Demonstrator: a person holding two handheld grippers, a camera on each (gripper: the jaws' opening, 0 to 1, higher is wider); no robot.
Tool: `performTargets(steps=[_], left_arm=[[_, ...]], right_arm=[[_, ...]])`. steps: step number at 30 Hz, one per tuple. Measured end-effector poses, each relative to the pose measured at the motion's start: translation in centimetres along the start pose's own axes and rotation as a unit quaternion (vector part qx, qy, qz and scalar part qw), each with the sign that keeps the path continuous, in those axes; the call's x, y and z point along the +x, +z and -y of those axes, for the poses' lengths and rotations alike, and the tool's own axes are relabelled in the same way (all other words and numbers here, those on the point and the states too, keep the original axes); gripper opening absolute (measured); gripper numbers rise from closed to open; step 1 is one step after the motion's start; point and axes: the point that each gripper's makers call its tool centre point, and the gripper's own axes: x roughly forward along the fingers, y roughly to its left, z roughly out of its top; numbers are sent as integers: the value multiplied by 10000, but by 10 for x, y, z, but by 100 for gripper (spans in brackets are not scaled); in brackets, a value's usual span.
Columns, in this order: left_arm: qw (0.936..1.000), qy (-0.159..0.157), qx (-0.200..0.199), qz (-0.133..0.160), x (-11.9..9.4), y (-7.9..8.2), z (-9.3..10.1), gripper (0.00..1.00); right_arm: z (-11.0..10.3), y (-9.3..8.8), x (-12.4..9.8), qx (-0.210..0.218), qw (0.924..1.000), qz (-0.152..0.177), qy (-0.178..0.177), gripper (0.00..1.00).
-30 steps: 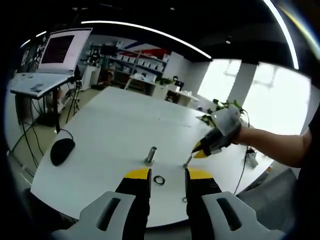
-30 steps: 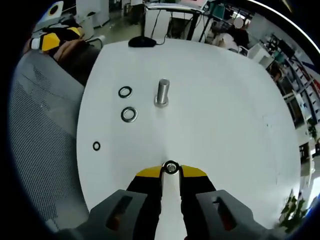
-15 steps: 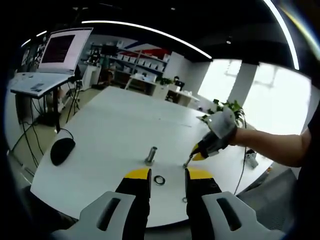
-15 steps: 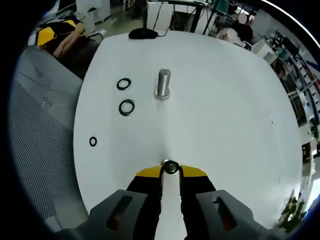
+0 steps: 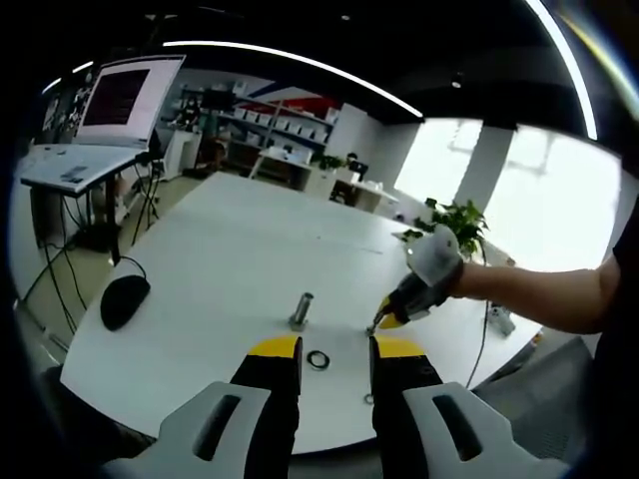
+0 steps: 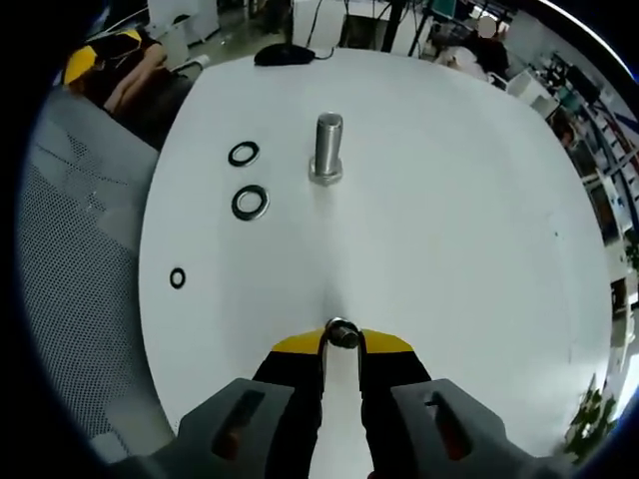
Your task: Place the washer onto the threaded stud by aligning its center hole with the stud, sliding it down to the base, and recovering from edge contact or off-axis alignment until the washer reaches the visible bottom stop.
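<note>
In the right gripper view, three flat metal rings [image 6: 250, 203] lay left of the stud [image 6: 326, 149], which stood upright on the white table [image 6: 469, 230]. The right gripper [image 6: 341, 337] pinched the washer [image 6: 341, 334]. The left gripper [image 5: 334, 349] was slightly parted, empty.

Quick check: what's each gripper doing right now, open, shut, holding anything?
Left gripper: open, empty, above the table.
Right gripper: shut on a washer at its tips.

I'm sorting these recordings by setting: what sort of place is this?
Probably an open-plan office or lab workspace: a large white table, a monitor on a stand, storage shelves behind, and a potted plant by bright windows.
</note>
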Motion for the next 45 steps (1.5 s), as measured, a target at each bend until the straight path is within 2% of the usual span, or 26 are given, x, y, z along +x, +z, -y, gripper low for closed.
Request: performTargets(steps=[16, 26, 30, 35, 41, 45], left_arm=[[10000, -9, 9, -32, 0, -1, 1, 25], [10000, -9, 12, -33, 1, -1, 1, 25], [10000, -7, 16, -29, 0, -1, 1, 25], [10000, 0, 12, -7, 0, 0, 1, 25], [10000, -3, 17, -7, 0, 0, 1, 25], [10000, 0, 14, 0, 0, 0, 1, 25]], right_arm=[[-9, -13, 12, 5, 9998, -174, 109, 14], [-5, -22, 5, 250, 9996, -150, -62, 24], [-14, -27, 1, 390, 9991, -141, 60, 23], [-28, -31, -1, 808, 9964, -42, 238, 23], [-45, -26, -6, 753, 9963, 34, 415, 22], [-54, -15, -9, 709, 9960, 181, 519, 22]])
